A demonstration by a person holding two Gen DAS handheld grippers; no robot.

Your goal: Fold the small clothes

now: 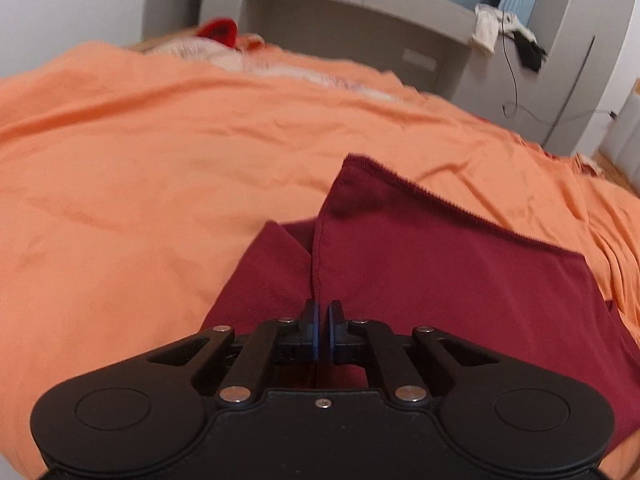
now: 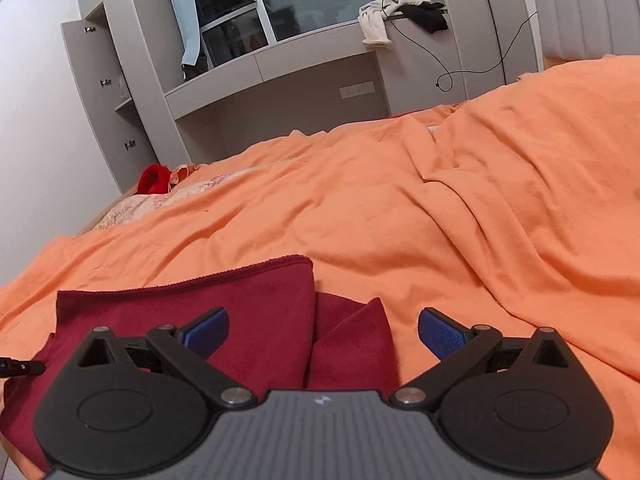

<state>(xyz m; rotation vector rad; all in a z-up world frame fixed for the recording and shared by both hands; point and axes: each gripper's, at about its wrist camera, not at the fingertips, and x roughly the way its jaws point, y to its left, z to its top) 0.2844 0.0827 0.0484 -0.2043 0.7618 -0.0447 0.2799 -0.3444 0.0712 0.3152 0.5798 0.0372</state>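
Dark red garment point(image 1: 420, 264) spread on orange bedsheet point(image 1: 160, 160), directly ahead of and beneath left gripper point(image 1: 323, 320). Left gripper with blue-padded fingers point(image 1: 316, 328) drawn together, pinching a raised ridge of the red fabric running straight forward from the fingertips; cloth lifted into a crease along that line. To the right of the crease, a broad upper layer ending in a stitched hem that slants away to the far right; to the left, a smaller lower flap lying flat, its pointed corner showing just beyond the fold. Fabric plain, matte, unpatterned, lightly wrinkled. In the right wrist view, same garment point(image 2: 208, 312) lying below and left of right gripper point(image 2: 323, 334), hemmed edge running across ahead of the left finger, a second folded corner peeking out between the fingers. Right gripper spread wide, blue pads point(image 2: 438, 334) apart and holding nothing, right finger over bare sheet. Beyond both grippers, rumpled orange sheet, a bright red item point(image 2: 154, 178) at the far edge of the bed, grey cabinetry point(image 2: 280, 80) with pale and black clothes point(image 2: 400, 12) draped on its ledge.
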